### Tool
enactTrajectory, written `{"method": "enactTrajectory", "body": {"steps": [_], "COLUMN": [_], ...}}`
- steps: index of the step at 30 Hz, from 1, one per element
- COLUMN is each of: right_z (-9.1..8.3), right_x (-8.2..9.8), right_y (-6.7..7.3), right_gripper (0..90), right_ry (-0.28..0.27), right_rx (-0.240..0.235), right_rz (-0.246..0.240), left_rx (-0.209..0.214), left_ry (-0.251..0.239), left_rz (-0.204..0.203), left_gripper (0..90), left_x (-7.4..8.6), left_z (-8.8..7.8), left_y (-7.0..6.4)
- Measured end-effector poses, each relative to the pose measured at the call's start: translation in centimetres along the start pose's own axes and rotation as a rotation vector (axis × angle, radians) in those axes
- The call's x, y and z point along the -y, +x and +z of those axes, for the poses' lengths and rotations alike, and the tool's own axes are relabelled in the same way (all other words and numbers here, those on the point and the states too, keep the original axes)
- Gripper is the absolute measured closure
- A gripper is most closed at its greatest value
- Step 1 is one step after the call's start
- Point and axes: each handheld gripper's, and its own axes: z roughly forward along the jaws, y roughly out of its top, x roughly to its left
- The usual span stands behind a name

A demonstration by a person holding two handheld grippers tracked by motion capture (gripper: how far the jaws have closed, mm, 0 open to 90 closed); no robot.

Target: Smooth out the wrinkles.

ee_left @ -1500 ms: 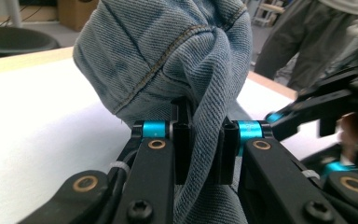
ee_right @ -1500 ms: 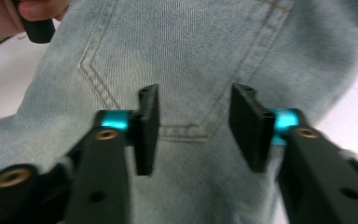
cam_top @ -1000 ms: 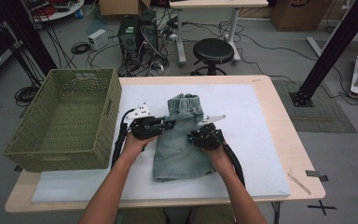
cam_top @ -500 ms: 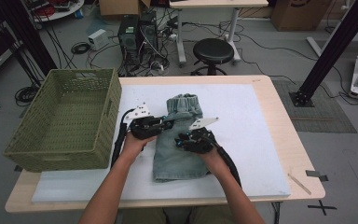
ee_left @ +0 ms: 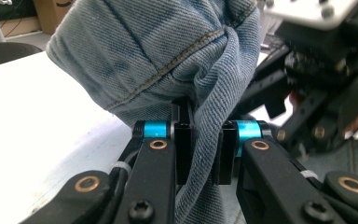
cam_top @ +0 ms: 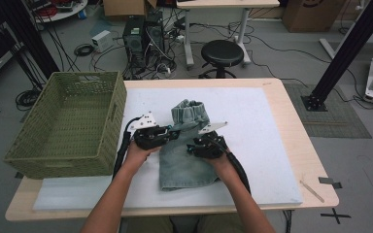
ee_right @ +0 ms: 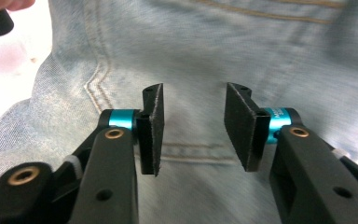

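Left gripper view: left tool (ee_left: 198,149) clamps a jeans (ee_left: 168,60) fold; right tool (ee_right: 193,126) just opened, nothing gripped. Denim limp, bunches; grab seams or waistband.

Right claw (ee_right: 193,128), moved leftward across the folded light-blue denim garment (cam_top: 187,145) toward the left claw (cam_top: 175,134), its jaws having just been opening and now parted above the cloth, gripping nothing.

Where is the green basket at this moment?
In the high view, the green basket stands at the table's left end, beside the white mat, left of the left gripper and the jeans.
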Motion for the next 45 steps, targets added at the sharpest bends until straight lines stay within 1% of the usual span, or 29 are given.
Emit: {"method": "enactTrajectory", "body": {"steps": [3, 5, 6, 8, 10, 12, 15, 16, 17, 18, 21, 22, 23, 24, 26, 27, 29, 30, 31, 32, 33, 34, 35, 36, 37, 39, 43, 44, 45], "right_z": [-0.8, -1.7, -2.4, -2.8, -2.9, -2.4, -1.4, -0.9, -0.9, -0.2, 0.1, 0.0, -0.2, -0.4, -0.7, -0.8, -0.9, -0.9, -1.0, -1.0, -1.1, -1.2, -1.2, -1.3, -1.3, -1.4, -1.5, -1.5, -1.5], "right_x": [0.2, 0.4, 0.7, 0.9, 1.0, 1.0, 0.8, 0.7, 0.7, 0.7, 0.6, 0.6, 0.6, 0.5, 0.5, 0.5, 0.5, 0.6, 0.6, 0.8, 0.9, 1.0, 1.1, 1.1, 1.1, 1.1, 1.1, 1.1, 1.1], "right_y": [-0.5, -1.3, -2.4, -3.3, -4.3, -4.8, -5.3, -5.6, -5.6, -5.8, -5.9, -5.9, -5.8, -5.8, -5.5, -5.3, -4.9, -4.8, -4.7, -4.6, -4.5, -4.4, -4.3, -4.2, -4.1, -4.0, -4.0, -4.0, -4.0], "right_gripper": [56.4, 51.2, 46.8, 39.2, 32.9, 30.6, 28.2, 28.3, 28.3, 31.9, 50.2, 55.2, 65.2, 71.3, 77.1, 78.2, 79.3, 79.7, 79.9, 80.1, 80.3, 80.4, 80.4, 80.5, 80.5, 80.5, 80.5, 80.5, 80.5], "right_ry": [-0.021, -0.038, -0.044, -0.060, -0.036, -0.009, 0.027, 0.043, 0.043, 0.061, 0.067, 0.065, 0.062, 0.057, 0.048, 0.047, 0.042, 0.036, 0.030, 0.017, 0.008, -0.004, -0.008, -0.016, -0.012, -0.016, -0.021, -0.021, -0.020], "right_rx": [-0.003, 0.020, 0.039, 0.065, 0.079, 0.083, 0.055, 0.030, 0.030, 0.007, -0.043, -0.042, -0.048, -0.057, -0.057, -0.046, -0.025, -0.019, -0.014, -0.008, -0.003, -0.003, -0.001, 0.002, 0.002, 0.005, -0.005, -0.007, -0.006], "right_rz": [0.004, 0.013, 0.035, 0.055, 0.063, 0.062, 0.048, 0.047, 0.047, 0.047, 0.053, 0.044, 0.041, 0.033, -0.004, -0.038, -0.081, -0.094, -0.104, -0.119, -0.125, -0.136, -0.143, -0.154, -0.159, -0.170, -0.176, -0.177, -0.178], "left_rx": [-0.001, -0.005, -0.010, -0.010, -0.007, -0.003, -0.002, -0.004, -0.004, -0.006, -0.003, -0.004, -0.004, -0.001, 0.005, 0.009, 0.008, 0.007, 0.000, -0.013, -0.013, -0.044, -0.050, -0.061, -0.070, -0.078, -0.086, -0.097, -0.104], "left_ry": [0.001, 0.000, -0.003, -0.006, -0.007, -0.010, -0.013, -0.012, -0.012, -0.015, -0.014, -0.017, -0.017, -0.023, -0.024, -0.030, -0.032, -0.028, -0.026, -0.022, -0.022, -0.008, -0.003, 0.006, 0.029, 0.056, 0.079, 0.079, 0.078], "left_rz": [0.012, 0.012, 0.008, 0.008, 0.011, 0.006, -0.004, -0.006, -0.006, -0.012, -0.023, -0.027, -0.033, -0.040, -0.050, -0.074, -0.098, -0.109, -0.135, -0.152, -0.152, -0.216, -0.248, -0.262, -0.290, -0.324, -0.339, -0.333, -0.324], "left_gripper": [82.2, 82.2, 82.1, 82.2, 82.2, 82.2, 82.2, 82.1, 82.2, 82.2, 82.1, 82.1, 82.1, 82.0, 81.7, 81.0, 76.9, 73.5, 69.6, 61.6, 53.0, 43.0, 40.2, 38.8, 37.3, 30.2, 31.3, 35.1, 41.9], "left_x": [0.1, 0.2, 0.2, 0.2, 0.2, 0.2, 0.3, 0.3, 0.3, 0.3, 0.4, 0.4, 0.5, 0.5, 0.5, 0.4, 0.2, 0.1, 0.0, 0.0, 0.0, -0.1, 0.2, 0.4, 0.6, 0.7, 0.1, 0.1, 0.1], "left_z": [-0.2, -0.4, -0.4, -0.3, -0.3, -0.3, -0.3, -0.3, -0.3, -0.3, -0.3, -0.2, -0.2, -0.2, -0.2, 0.0, 0.2, 0.3, 0.4, 0.6, 0.6, 1.1, 1.5, 1.7, 2.2, 2.8, 3.3, 3.4, 3.3], "left_y": [-0.1, -0.1, -0.1, 0.0, 0.0, 0.0, 0.1, 0.2, 0.2, 0.3, 0.5, 0.5, 0.6, 0.6, 0.7, 0.8, 1.0, 1.1, 1.4, 1.5, 1.5, 2.1, 2.6, 2.8, 3.1, 3.5, 4.2, 4.3, 4.4]}}
